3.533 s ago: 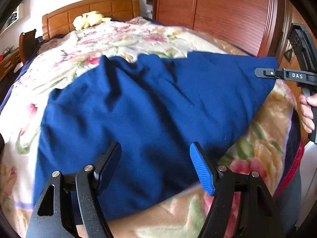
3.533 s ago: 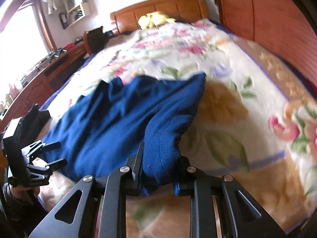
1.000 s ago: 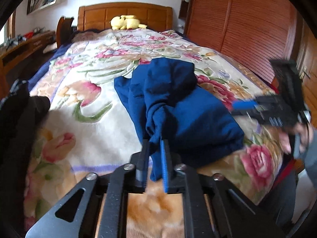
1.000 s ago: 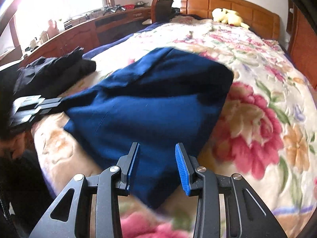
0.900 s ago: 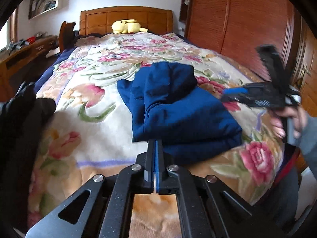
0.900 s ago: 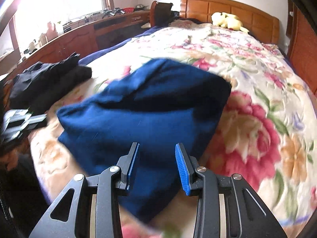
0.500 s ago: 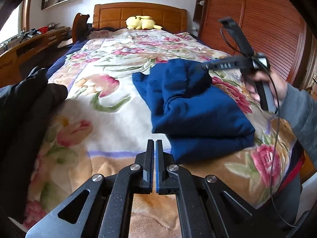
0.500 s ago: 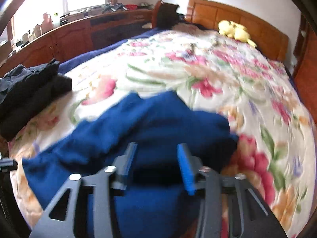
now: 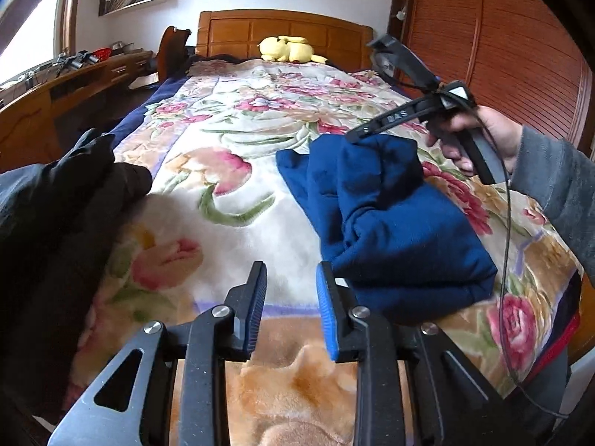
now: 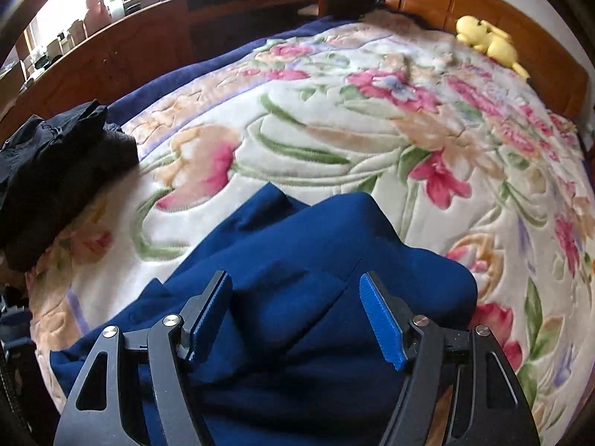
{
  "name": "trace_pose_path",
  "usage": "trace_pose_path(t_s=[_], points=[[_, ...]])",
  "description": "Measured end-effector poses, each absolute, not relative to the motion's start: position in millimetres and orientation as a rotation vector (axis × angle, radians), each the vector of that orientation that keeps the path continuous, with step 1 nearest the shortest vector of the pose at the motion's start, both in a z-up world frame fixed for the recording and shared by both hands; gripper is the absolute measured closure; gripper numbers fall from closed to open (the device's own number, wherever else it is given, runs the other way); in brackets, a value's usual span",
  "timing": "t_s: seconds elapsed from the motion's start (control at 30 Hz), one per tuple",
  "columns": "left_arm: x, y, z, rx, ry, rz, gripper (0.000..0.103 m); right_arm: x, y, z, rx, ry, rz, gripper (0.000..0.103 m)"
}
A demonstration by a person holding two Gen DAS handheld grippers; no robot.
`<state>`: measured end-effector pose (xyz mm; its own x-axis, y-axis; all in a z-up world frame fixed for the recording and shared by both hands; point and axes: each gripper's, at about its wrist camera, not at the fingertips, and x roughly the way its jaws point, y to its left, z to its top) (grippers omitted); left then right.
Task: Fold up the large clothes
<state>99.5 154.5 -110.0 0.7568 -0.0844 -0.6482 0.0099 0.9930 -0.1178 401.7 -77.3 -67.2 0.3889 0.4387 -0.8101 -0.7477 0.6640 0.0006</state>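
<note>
1. Bedroom furniture frames the scene: a wide bed under a plush cream blanket printed with pink and orange flowers (image 9: pixel 223 171), and a panelled orange-brown wooden headboard (image 9: pixel 286 31) at its far end.
2. Against that headboard lies a yellow plush toy (image 9: pixel 288 49).
3. A long brown wooden worktop (image 10: pixel 148 37) with cluttered small items runs along the window side of the bed; a reddish slatted wardrobe (image 9: pixel 502 48) stands on the opposite side.
4. A heap of black clothing (image 9: pixel 52 215) rests on the near window-side corner of the bed, well apart from the task garment.
5. The large dark-blue knit garment (image 9: pixel 390 223) lies folded into a thick bundle on the blanket near the foot of the bed, on the wardrobe side.
6. The left gripper (image 9: pixel 292 308) points downward over the blanket's foot edge, just beside the bundle's near corner. Its fingers (image 9: pixel 327 308) have just been opening and stand a little apart with nothing between them.
7. The right gripper (image 10: pixel 297 316) hangs over the bundle, angled steeply down. Its fingers (image 10: pixel 383 327) have just been widening and stand broadly apart; blue cloth shows in the gap, but the pads do not press on it.
8. In the left wrist view, a hand (image 9: pixel 479 137) in a grey sleeve (image 9: pixel 557 182) grips the right gripper's handle, whose tip sits over the far, raised end of the bundle.
</note>
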Motion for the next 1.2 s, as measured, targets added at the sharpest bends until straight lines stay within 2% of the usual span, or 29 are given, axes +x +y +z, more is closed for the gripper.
trace_pose_path(t_s=[0.23,0.27,0.3,0.37,0.4,0.53,0.73,1.07,1.1,1.17,1.2], points=[[104.2,160.2,-111.0,-0.123,0.718,-0.033,0.074,414.1,-82.9,-71.9,-0.410,0.939,0.834,0.030],[104.5,160.0,-110.8,-0.123,0.716,-0.033,0.070,413.9,-82.8,-72.6,-0.417,0.940,0.836,0.031],[104.9,159.9,-110.7,-0.124,0.715,-0.033,0.068,412.3,-82.9,-73.1,-0.424,0.938,0.838,0.037],[106.1,159.1,-111.9,-0.123,0.719,-0.035,0.061,408.1,-81.6,-74.9,-0.455,0.926,0.832,0.055],[106.5,158.6,-111.7,-0.121,0.721,-0.033,0.060,406.4,-81.1,-76.0,-0.473,0.917,0.830,0.070],[107.9,156.5,-112.5,-0.114,0.729,-0.030,0.060,397.0,-80.3,-72.3,-0.522,0.862,0.849,0.083],[108.2,155.3,-112.9,-0.113,0.731,-0.033,0.060,374.5,-55.6,-48.4,-0.526,0.656,0.854,0.085],[108.1,151.2,-115.3,-0.107,0.739,-0.041,0.059,388.7,-15.3,-85.7,-0.554,0.723,0.834,0.083],[108.5,151.7,-115.4,-0.108,0.738,-0.039,0.059,390.4,-18.1,-84.2,-0.542,0.720,0.825,0.081],[109.0,152.0,-115.2,-0.112,0.739,-0.040,0.059,391.0,-21.5,-76.4,-0.505,0.716,0.802,0.072],[109.6,151.9,-115.3,-0.111,0.737,-0.041,0.059,389.0,-24.4,-72.4,-0.495,0.712,0.790,0.063]])
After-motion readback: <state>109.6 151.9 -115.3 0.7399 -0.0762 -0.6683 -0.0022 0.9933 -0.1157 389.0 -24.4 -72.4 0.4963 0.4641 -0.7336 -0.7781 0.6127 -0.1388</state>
